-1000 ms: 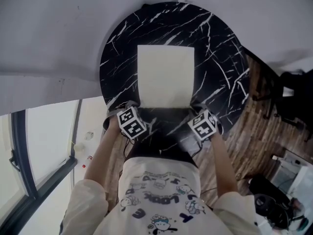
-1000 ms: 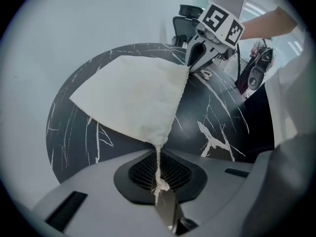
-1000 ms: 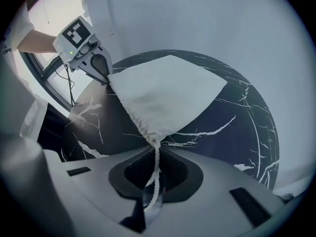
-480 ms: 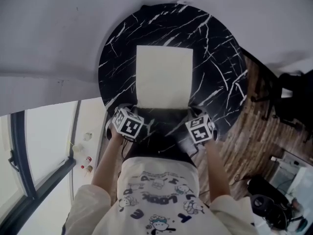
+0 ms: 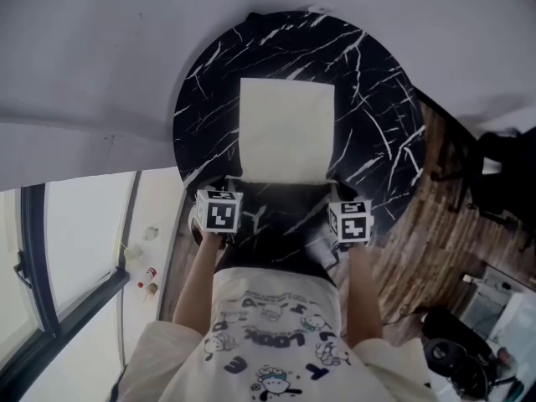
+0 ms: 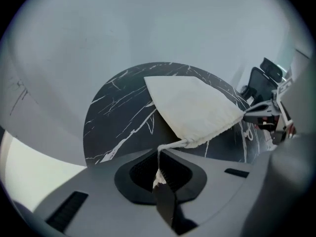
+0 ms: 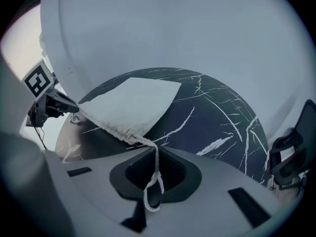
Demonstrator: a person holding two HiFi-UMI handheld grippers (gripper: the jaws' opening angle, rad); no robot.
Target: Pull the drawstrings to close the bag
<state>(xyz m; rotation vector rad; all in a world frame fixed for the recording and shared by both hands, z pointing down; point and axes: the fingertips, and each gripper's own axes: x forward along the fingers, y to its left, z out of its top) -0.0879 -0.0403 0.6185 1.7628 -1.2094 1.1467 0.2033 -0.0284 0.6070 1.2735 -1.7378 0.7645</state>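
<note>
Pointing steeply down at near corners of the bag [image 5: 286, 128], left gripper [image 6: 160, 174] and right gripper [image 7: 152, 184] each clamp a drawstring [image 6: 170, 144], seemingly taut

Forearms [image 5: 199, 285] side by side, the left tongs [image 5: 226, 188] clamp the left drawstring [image 6: 175, 144] and the right tongs [image 5: 336, 193] the right drawstring [image 7: 156, 159], both pointing steeply down.

A round black marble table [image 5: 377, 141] stands on wood floor [image 5: 419, 249].
</note>
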